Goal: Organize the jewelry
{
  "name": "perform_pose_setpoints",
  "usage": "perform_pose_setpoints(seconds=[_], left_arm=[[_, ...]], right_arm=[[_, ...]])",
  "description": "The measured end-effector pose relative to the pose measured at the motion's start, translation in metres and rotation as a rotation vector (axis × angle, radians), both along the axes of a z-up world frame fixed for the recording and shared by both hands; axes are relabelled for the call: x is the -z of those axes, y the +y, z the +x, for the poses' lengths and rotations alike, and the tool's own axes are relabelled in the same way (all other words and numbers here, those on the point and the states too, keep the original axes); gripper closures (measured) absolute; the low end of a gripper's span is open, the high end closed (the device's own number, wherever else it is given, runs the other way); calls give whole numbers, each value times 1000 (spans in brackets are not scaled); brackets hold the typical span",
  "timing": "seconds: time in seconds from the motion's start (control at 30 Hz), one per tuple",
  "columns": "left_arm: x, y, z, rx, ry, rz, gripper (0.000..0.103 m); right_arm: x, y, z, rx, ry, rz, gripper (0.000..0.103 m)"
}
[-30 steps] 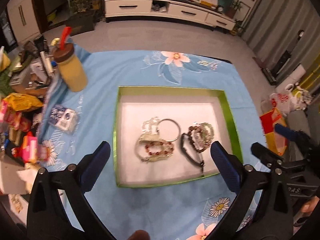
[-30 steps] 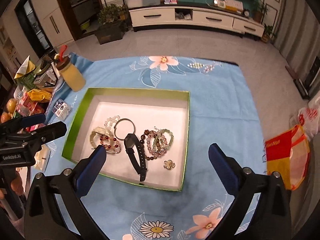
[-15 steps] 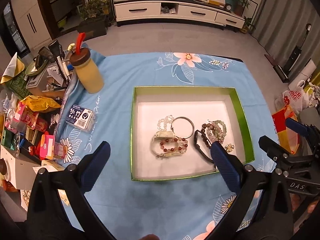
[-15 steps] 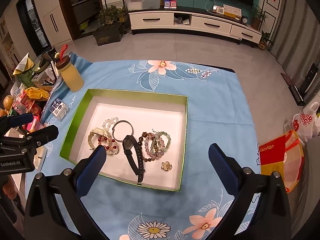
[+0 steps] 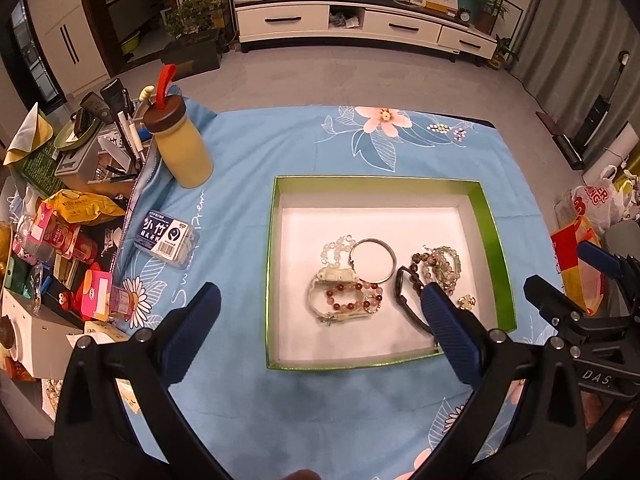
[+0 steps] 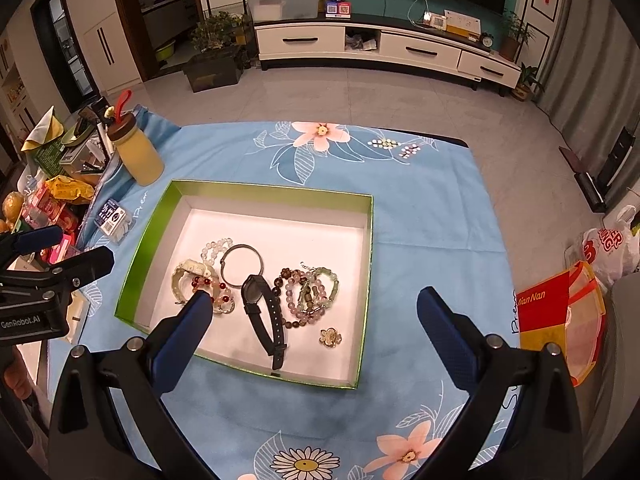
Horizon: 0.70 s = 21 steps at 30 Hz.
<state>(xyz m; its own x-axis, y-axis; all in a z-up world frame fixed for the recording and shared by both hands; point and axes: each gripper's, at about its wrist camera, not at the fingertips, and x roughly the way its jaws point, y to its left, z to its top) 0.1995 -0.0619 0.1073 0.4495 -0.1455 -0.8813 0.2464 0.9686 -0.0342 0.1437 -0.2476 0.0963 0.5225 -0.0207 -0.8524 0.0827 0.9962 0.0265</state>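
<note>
Rect. green-walled box (image 6: 256, 196), white floor, holds beaded bracelets (image 6: 308, 296), metal bangle (image 6: 242, 264), black watch (image 6: 260, 308). L gripper (image 5: 320, 312) & R gripper (image 6: 316, 312): both spread wide, empty

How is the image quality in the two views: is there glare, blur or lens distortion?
Left wrist view: sharp; the white floor of the green box is washed out bright; fisheye bends the TV cabinet, corners go black. Right wrist view: equally sharp, warm light; the watch and beads are crisp; the open right gripper casts a soft shadow on the cloth.

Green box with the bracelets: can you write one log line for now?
left gripper: open, empty | right gripper: open, empty | jewelry in green box
</note>
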Motion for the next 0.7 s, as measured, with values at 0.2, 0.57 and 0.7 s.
perform_pose_setpoints(seconds=[0.2, 0.57, 0.7], left_arm=[[6, -7, 10, -6, 12, 21, 2], [8, -10, 13, -5, 14, 26, 2], [8, -10, 12, -4, 13, 25, 2]], right_arm=[[6, -2, 8, 1, 12, -5, 1], [7, -4, 11, 3, 14, -6, 1], [7, -4, 11, 1, 14, -7, 1]])
